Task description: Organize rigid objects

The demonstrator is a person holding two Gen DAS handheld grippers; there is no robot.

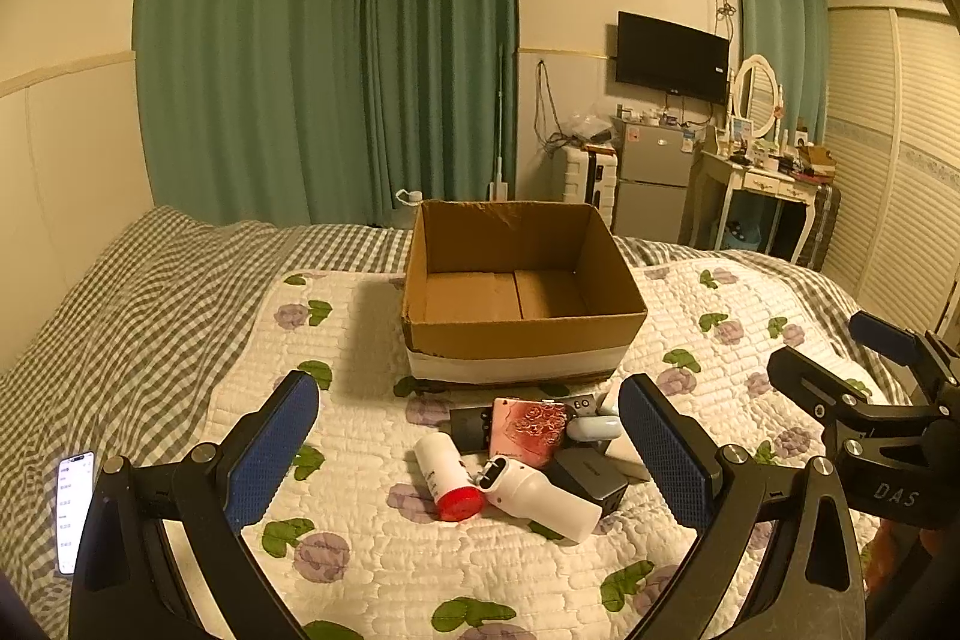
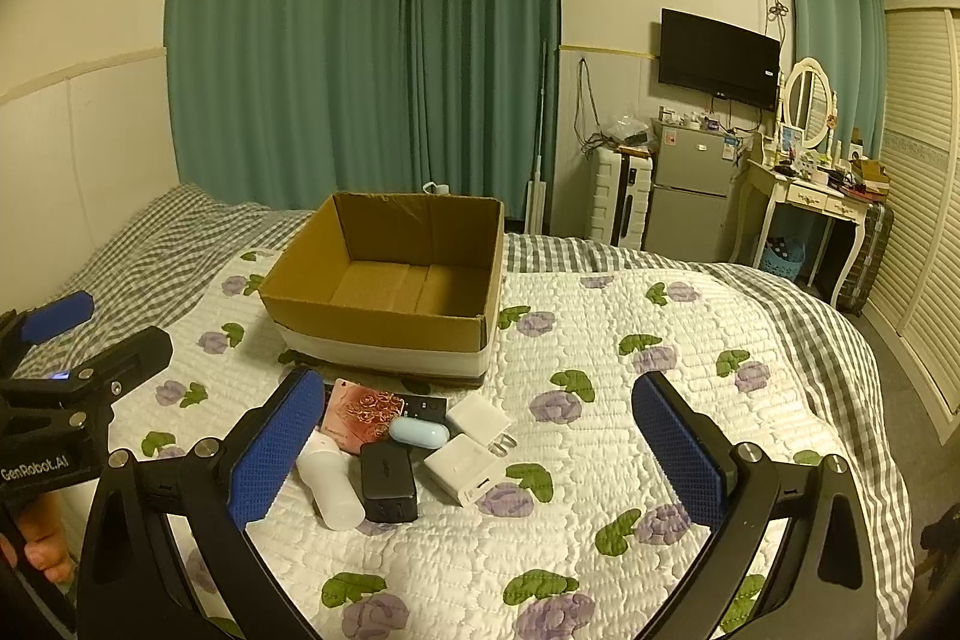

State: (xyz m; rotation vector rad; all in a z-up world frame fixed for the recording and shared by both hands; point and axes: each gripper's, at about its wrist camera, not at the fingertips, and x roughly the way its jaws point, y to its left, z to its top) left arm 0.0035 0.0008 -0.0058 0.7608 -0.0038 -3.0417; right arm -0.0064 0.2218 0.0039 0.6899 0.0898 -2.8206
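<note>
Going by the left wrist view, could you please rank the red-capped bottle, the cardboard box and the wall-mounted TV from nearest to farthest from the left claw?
1. The red-capped bottle lies on the quilt just ahead of the open left claw, between its fingers.
2. The cardboard box stands on the bed beyond the pile.
3. The wall-mounted TV hangs across the room, upper right.

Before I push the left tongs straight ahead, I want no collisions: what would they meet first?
Probably the pile of small items: the white bottle with the red cap and pink rose case lie between the open left tongs; the cardboard box stands behind. Depth is uncertain.
</note>
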